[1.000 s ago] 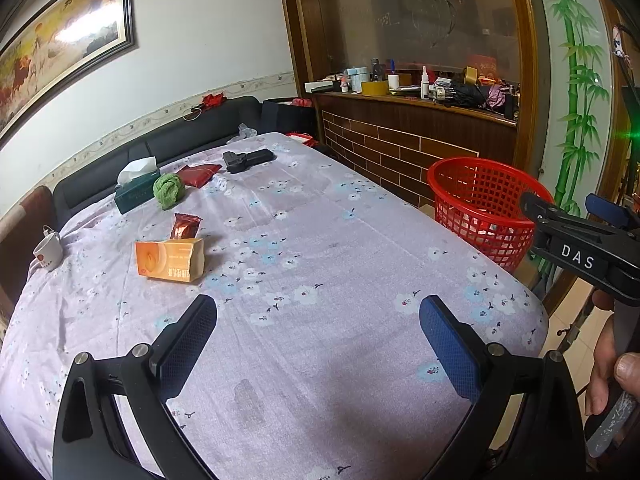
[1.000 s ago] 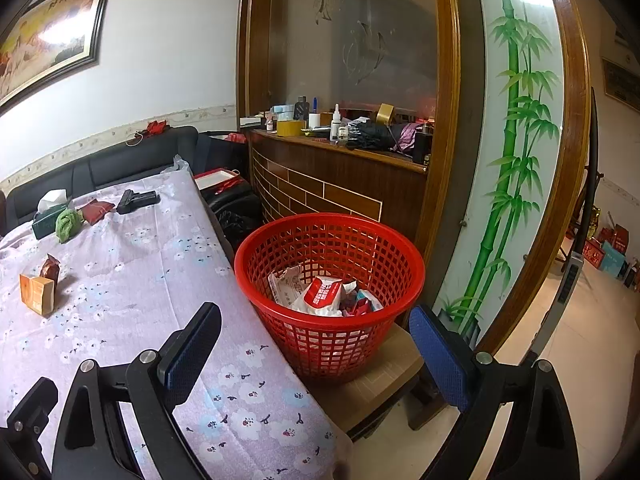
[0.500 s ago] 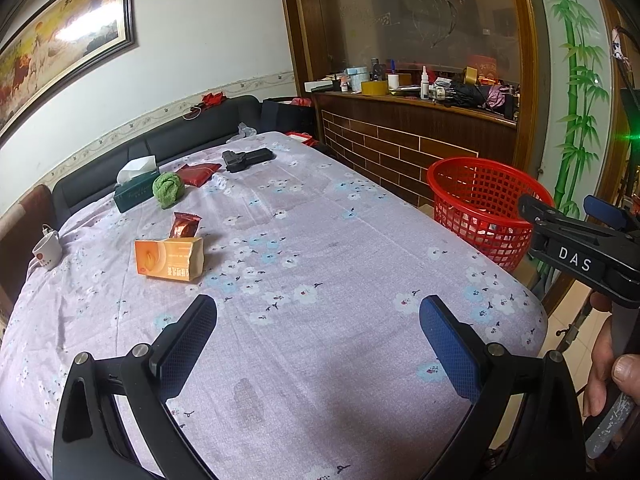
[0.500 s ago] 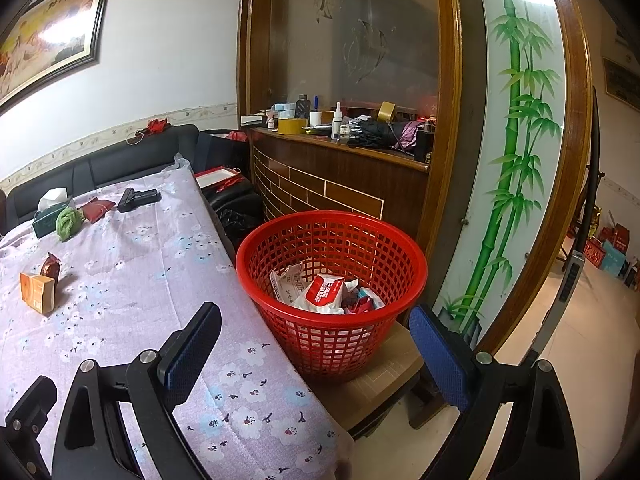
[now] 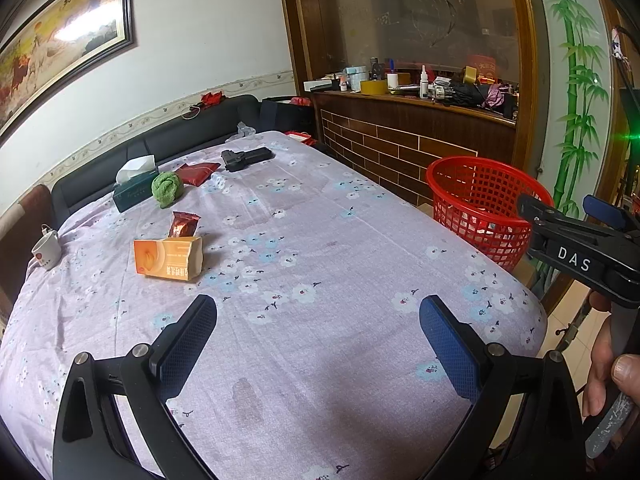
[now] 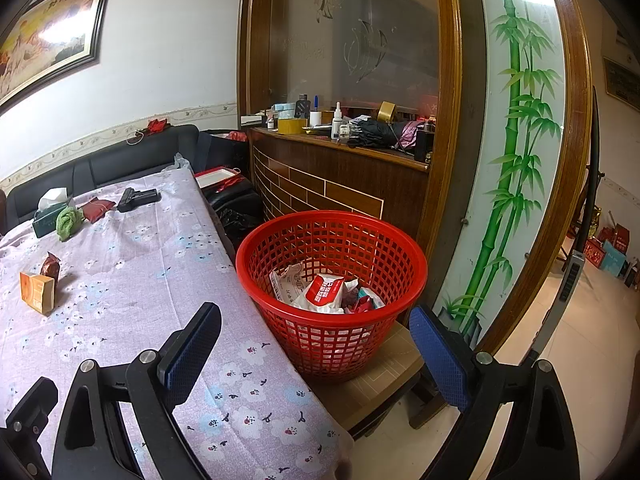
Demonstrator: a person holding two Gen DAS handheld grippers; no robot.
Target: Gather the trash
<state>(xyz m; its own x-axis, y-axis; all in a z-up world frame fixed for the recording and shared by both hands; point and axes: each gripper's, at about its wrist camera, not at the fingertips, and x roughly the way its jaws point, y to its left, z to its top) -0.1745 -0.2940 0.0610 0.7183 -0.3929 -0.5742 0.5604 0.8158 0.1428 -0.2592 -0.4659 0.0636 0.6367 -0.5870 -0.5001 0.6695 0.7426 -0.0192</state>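
An orange carton (image 5: 168, 258) lies on the flowered tablecloth (image 5: 320, 264), with a dark red snack wrapper (image 5: 183, 224) just behind it; both also show in the right wrist view, the carton (image 6: 37, 292) and the wrapper (image 6: 50, 269). A red mesh basket (image 6: 332, 292) stands on a low stool beside the table's right edge and holds crumpled wrappers (image 6: 326, 292). My left gripper (image 5: 318, 340) is open and empty above the near table. My right gripper (image 6: 316, 344) is open and empty in front of the basket; it also shows in the left wrist view (image 5: 576, 248).
At the far end lie a green cloth (image 5: 167, 188), a tissue box (image 5: 134, 184), a red pouch (image 5: 198, 171) and a black toy pistol (image 5: 245, 158). A white cup (image 5: 46, 249) stands at the left edge. A cluttered wooden counter (image 5: 416, 100) and a dark sofa (image 5: 160, 140) are behind.
The right gripper has drifted slightly nearer the basket. Otherwise nothing has moved; both grippers stay open and empty.
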